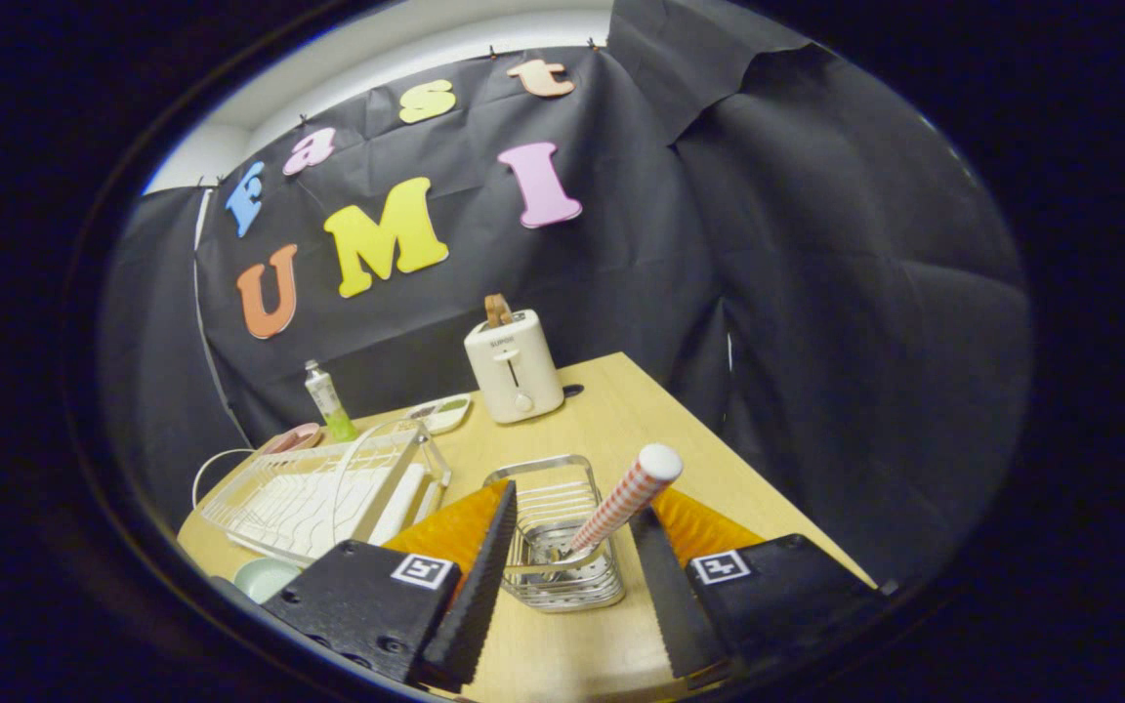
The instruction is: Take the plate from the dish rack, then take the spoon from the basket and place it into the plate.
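A: Two fingers of the gripper [567, 586] stand wide apart at the bottom of the frame, holding nothing. The basket [555, 532] sits between them, lower centre, with the spoon [626, 500] leaning toward the right finger.

B: Best to close on the checked handle, then lift straight up, I'd say.

A: Its bowl is hidden in the basket. The plate [265, 578], lower left beside the dish rack [313, 493], is partly cut off.
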{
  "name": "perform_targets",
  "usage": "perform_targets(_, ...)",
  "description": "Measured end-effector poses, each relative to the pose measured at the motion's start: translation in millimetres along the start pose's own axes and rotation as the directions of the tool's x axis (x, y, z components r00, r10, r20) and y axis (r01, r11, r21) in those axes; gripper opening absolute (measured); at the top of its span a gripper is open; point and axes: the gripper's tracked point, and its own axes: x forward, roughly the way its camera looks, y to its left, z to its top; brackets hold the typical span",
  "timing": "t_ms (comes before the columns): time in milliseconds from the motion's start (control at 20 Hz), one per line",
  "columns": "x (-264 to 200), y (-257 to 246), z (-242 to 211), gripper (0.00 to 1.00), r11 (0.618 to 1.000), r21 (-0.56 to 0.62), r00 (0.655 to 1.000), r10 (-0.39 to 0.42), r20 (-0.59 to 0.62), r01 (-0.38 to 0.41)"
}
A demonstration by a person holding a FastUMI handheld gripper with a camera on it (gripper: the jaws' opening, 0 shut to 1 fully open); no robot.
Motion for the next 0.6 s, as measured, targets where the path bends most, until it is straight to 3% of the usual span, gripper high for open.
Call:
perform_targets(200,10.2,-5.0,-1.6,0.4,1.0,0.015,1.0,-0.024,0.002,0.024)
perform_targets(300,8.8,-8.1,-0.5,0.29,0.999,0.001,0.999,-0.047,0.004,0.047)
perform_targets(400,6.5,-8.7,-0.4,0.22,0.998,-0.011,0.998,-0.067,-0.005,0.067)
perform_targets(600,-2.0,-3.1,15.9,0.17,0.992,-0.044,0.993,-0.114,0.013,0.115)
